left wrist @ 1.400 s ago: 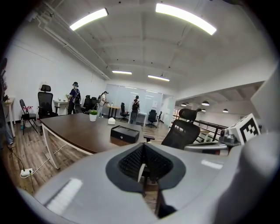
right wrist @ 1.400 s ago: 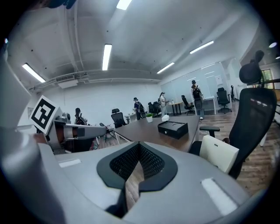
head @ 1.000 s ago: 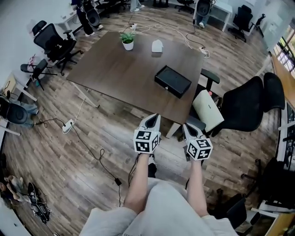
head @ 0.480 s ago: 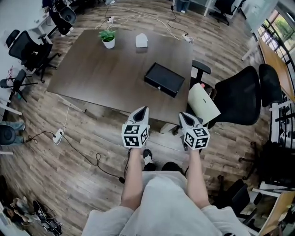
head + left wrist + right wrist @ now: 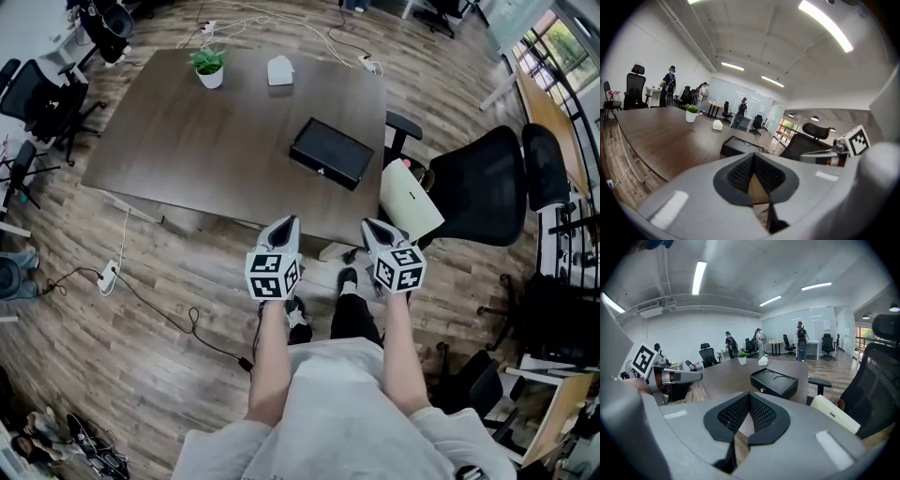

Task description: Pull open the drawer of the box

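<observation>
A flat black box [image 5: 331,153] lies on the dark wooden table [image 5: 187,141] near its right front corner, its drawer closed. It also shows in the left gripper view as the box [image 5: 740,146] and in the right gripper view as the box [image 5: 776,383], with a small knob on its front face. My left gripper [image 5: 289,223] and right gripper [image 5: 368,225] are held side by side over the floor just short of the table's front edge, well apart from the box. Both are shut with nothing in them, as seen at the left gripper [image 5: 752,154] and right gripper [image 5: 749,394].
A potted plant [image 5: 208,66] and a small white object [image 5: 279,70] stand at the table's far side. A white-backed chair [image 5: 411,202] and a black office chair [image 5: 487,187] sit right of the table. Cables and a power strip [image 5: 108,275] lie on the floor at left.
The person has walked towards the table, so the table and box sit nearer in view. Both grippers keep the same pose and stay shut.
</observation>
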A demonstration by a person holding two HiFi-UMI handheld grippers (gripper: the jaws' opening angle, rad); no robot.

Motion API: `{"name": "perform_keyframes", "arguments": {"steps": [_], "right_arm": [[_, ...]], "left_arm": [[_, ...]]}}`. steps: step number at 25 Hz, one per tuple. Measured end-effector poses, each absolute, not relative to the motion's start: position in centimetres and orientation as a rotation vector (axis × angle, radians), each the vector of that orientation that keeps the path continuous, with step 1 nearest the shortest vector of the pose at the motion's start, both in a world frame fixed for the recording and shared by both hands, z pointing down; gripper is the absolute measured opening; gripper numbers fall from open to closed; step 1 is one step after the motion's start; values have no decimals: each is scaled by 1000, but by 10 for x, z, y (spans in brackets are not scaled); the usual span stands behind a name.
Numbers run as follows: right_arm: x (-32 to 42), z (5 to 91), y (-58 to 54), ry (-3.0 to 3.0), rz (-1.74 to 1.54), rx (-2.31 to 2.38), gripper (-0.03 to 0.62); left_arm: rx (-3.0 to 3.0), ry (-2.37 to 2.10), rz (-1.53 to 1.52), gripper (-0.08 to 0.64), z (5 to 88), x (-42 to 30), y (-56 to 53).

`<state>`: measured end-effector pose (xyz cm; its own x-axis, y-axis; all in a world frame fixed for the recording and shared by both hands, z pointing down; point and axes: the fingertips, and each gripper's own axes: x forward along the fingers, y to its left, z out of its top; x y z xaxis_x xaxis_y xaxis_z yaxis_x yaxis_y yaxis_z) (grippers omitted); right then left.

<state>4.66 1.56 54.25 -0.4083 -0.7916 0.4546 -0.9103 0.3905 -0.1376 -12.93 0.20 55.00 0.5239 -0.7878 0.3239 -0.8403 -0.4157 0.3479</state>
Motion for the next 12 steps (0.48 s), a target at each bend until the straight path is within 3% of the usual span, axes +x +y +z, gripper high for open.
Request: {"name": "perform_keyframes", "arguments": {"steps": [12], "right_arm": [[45, 547, -5, -2318, 541, 1510, 2]], "left_arm": [[2306, -1317, 162, 54, 553, -126, -21]]}}
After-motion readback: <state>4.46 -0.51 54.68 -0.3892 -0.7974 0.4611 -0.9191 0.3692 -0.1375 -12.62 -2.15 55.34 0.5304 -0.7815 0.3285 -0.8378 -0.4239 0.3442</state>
